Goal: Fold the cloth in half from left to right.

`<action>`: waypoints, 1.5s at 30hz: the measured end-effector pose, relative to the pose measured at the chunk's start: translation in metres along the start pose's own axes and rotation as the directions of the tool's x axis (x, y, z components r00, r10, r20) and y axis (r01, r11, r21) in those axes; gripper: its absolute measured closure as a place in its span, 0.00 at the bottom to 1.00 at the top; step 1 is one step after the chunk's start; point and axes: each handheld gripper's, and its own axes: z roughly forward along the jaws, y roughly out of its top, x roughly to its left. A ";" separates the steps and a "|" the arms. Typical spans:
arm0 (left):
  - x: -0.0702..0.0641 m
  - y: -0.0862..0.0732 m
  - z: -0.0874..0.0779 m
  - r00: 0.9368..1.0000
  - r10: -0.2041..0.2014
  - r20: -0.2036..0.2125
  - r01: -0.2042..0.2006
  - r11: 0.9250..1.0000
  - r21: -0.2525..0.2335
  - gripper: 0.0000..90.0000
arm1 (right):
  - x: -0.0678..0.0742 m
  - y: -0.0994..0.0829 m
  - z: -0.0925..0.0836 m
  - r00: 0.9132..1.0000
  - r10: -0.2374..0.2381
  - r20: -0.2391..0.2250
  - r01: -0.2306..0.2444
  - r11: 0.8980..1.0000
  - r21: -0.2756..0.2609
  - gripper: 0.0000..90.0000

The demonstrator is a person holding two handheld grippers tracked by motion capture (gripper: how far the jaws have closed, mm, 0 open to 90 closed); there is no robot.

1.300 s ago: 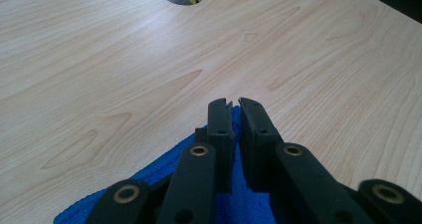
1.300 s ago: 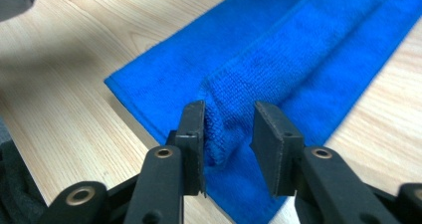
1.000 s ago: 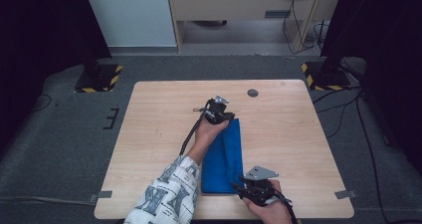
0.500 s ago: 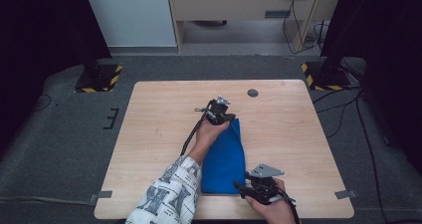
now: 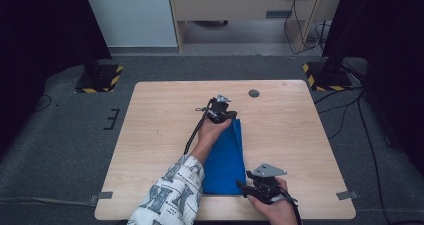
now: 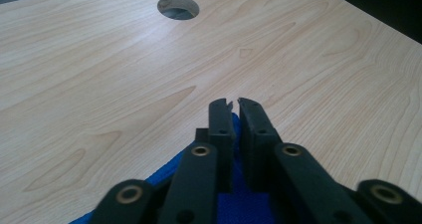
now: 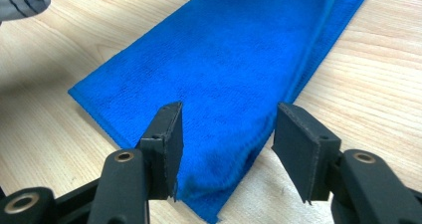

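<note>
A blue cloth (image 5: 225,160) lies folded lengthwise on the wooden table (image 5: 160,135), running from the middle towards the front edge. My left gripper (image 5: 232,117) is at its far corner. In the left gripper view the jaws (image 6: 235,104) pinch the cloth's edge (image 6: 244,204), having just eased open a hair. My right gripper (image 5: 241,187) is at the near right corner. Its jaws (image 7: 229,109) have just been opening and now stand open astride the cloth (image 7: 224,59), with the pads off it.
A round cable hole (image 5: 254,93) (image 6: 177,7) sits in the table beyond the left gripper. A patterned sleeve (image 5: 170,195) crosses the front left of the table beside the cloth. Bare wood lies left and right of the cloth. Dark stands and cables surround the table.
The right gripper's jaws stand wider than a second ago. Both hands and the cloth keep their places.
</note>
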 end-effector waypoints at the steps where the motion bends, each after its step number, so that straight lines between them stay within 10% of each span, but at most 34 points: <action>1: 0.000 -0.001 0.001 1.000 0.002 0.003 -0.002 1.000 0.005 0.92 | -0.001 0.000 0.000 1.000 -0.002 0.002 0.002 1.000 -0.004 0.49; 8: 0.001 -0.003 0.003 1.000 0.009 0.017 -0.009 1.000 0.008 0.90 | -0.008 0.000 0.003 1.000 0.000 0.006 0.000 1.000 0.004 0.42; 19: -0.002 0.000 0.000 0.999 0.048 -0.003 -0.048 0.998 -0.029 0.58 | -0.013 0.001 0.007 0.999 -0.012 0.041 0.013 1.000 -0.026 0.23; 45: -0.008 0.003 -0.016 0.994 0.112 0.007 -0.112 0.993 0.032 0.20 | -0.037 0.012 0.008 0.997 0.008 0.072 -0.006 0.999 -0.033 0.14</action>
